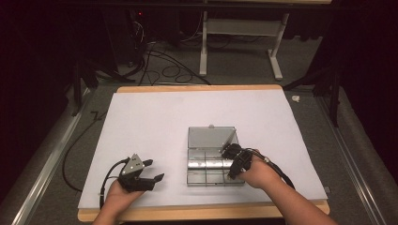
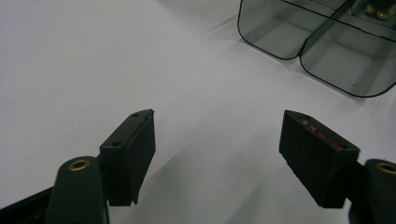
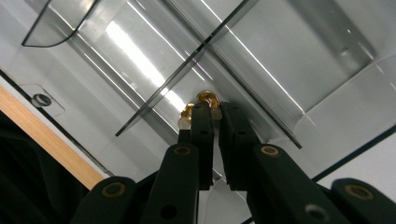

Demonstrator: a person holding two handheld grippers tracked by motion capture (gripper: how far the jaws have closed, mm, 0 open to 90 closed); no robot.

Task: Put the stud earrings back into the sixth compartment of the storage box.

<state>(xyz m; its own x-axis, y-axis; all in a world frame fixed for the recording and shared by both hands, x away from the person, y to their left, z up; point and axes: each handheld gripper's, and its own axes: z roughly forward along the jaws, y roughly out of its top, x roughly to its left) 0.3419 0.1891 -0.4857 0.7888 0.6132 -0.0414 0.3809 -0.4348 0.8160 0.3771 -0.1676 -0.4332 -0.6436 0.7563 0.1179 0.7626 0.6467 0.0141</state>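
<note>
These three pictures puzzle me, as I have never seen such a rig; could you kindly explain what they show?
No robot here: a person holds hand-operated tongs in each hand. The high view looks down on a white table from above the person's side. The other two come from cameras riding on each pair of tongs, looking along its black jaws.

On the table lies a clear box with compartments, lid open. The left tongs rest apart from it, jaws wide open and empty, as the left gripper view confirms. The right tongs reach into the box; the right gripper view shows them shut, with a small gold piece at the tips, apparently pinched, though I cannot tell what it is.
</note>
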